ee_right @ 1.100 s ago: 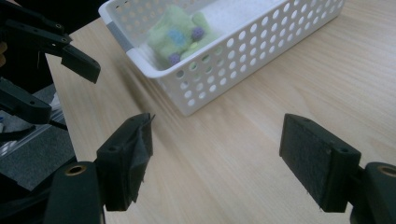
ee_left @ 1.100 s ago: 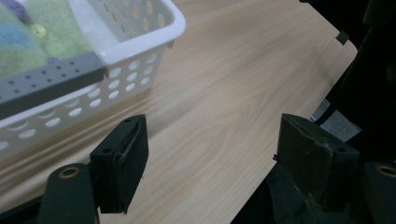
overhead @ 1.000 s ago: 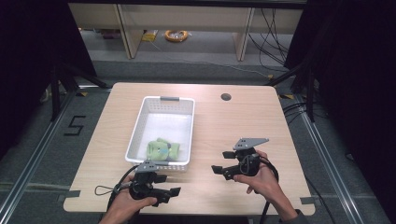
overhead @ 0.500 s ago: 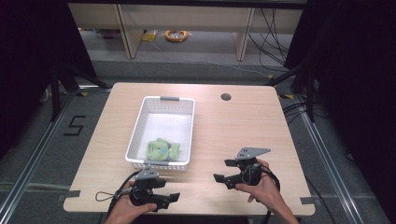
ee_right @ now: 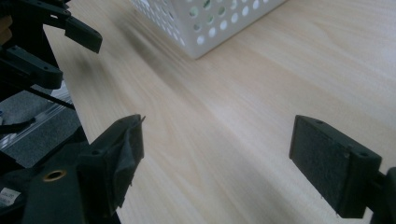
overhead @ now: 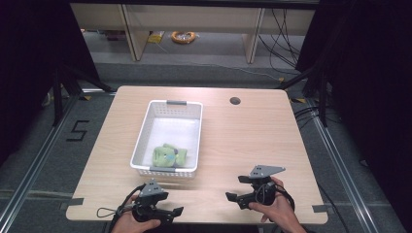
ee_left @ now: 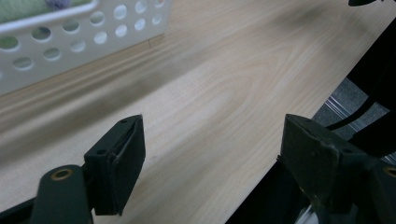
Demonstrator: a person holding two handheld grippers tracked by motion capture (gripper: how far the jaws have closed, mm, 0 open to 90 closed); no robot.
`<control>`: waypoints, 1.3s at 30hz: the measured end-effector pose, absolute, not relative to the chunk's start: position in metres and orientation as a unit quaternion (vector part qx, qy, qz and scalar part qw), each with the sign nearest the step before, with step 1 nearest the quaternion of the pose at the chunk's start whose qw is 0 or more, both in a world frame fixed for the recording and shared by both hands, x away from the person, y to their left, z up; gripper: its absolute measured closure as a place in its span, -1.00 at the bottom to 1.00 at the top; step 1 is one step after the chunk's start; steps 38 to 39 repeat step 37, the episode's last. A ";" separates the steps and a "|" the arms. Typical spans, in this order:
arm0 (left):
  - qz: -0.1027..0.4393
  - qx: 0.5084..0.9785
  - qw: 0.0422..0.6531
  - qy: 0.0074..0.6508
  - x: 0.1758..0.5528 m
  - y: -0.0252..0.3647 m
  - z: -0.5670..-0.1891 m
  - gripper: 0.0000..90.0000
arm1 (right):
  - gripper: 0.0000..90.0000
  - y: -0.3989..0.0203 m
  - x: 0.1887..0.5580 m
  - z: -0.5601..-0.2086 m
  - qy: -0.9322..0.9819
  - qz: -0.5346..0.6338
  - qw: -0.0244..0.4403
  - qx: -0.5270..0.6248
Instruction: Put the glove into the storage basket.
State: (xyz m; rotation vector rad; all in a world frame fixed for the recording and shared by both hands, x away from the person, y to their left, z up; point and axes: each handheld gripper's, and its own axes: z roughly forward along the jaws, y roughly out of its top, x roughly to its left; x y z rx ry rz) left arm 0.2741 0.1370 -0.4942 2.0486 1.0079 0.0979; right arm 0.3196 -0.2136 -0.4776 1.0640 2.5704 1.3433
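Wood surface (overhead: 252, 141): pale, both tools held low over its near edge.
Left hand-held gripper (overhead: 176, 211): jaws wide apart, nothing between them.
Right hand-held gripper (overhead: 232, 197): jaws wide apart, empty.
Basket (overhead: 145, 130): white, perforated, beyond the left tool.
Cloth (overhead: 169, 156): green, in the basket's near end.

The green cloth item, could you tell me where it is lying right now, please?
In the high view the green cloth item lies inside the white basket, at its near end, just beyond the left gripper.

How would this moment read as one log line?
left claw: open, empty, near table edge | right claw: open, empty | green cloth: in white basket | table: wood
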 end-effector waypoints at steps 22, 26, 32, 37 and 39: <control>0.062 0.817 0.417 0.393 0.256 0.134 -0.507 -0.66 | -0.64 -0.219 0.291 -0.496 0.851 0.412 0.041 0.324; 0.061 0.817 0.413 0.398 0.256 0.135 -0.508 -0.66 | -0.64 -0.218 0.291 -0.497 0.856 0.410 0.049 0.311; 0.062 0.817 0.417 0.395 0.257 0.135 -0.508 -0.66 | -0.64 -0.218 0.292 -0.498 0.856 0.408 0.052 0.314; 0.071 0.816 0.411 0.400 0.258 0.136 -0.508 -0.66 | -0.64 -0.219 0.293 -0.498 0.859 0.404 0.053 0.309; 0.071 0.816 0.411 0.400 0.258 0.136 -0.508 -0.66 | -0.64 -0.219 0.293 -0.498 0.859 0.404 0.053 0.309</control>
